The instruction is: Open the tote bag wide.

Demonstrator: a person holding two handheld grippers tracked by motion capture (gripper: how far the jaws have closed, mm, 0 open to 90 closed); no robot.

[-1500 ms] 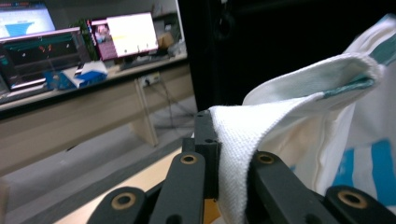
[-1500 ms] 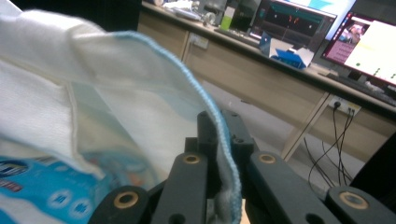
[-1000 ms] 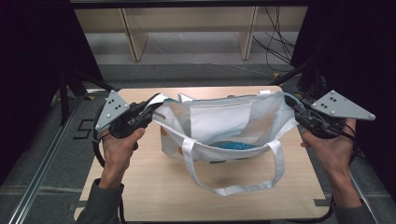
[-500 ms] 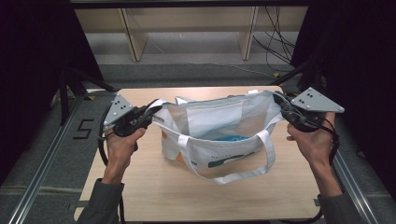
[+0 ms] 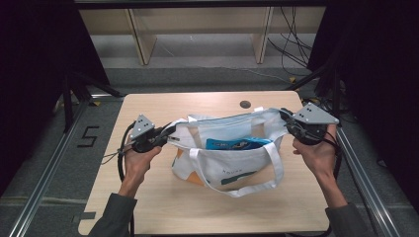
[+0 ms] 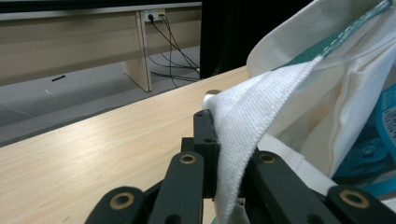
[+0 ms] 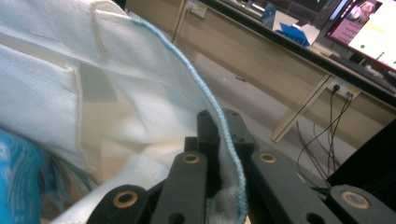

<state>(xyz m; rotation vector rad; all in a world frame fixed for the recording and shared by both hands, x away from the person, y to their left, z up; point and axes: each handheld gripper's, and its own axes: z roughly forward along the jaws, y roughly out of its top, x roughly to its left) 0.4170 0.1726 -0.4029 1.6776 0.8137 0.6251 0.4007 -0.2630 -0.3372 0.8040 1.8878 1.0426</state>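
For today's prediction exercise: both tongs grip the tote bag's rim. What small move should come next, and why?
Probably ease the left tongs and right tongs slightly apart: each is clamped on the white tote bag rim, the near side sags, and the blue packet sits inside a half-open mouth.

A wooden table (image 5: 163, 202) (pale) carries, seemingly, a white tote bag (image 5: 222, 168).

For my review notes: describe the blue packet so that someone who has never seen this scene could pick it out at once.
Start at the light wooden table and find the white tote bag standing at its middle, held at either end by the left gripper and the right gripper. Look into its open mouth: the blue packet lies there, the one bright blue printed thing against white cloth.
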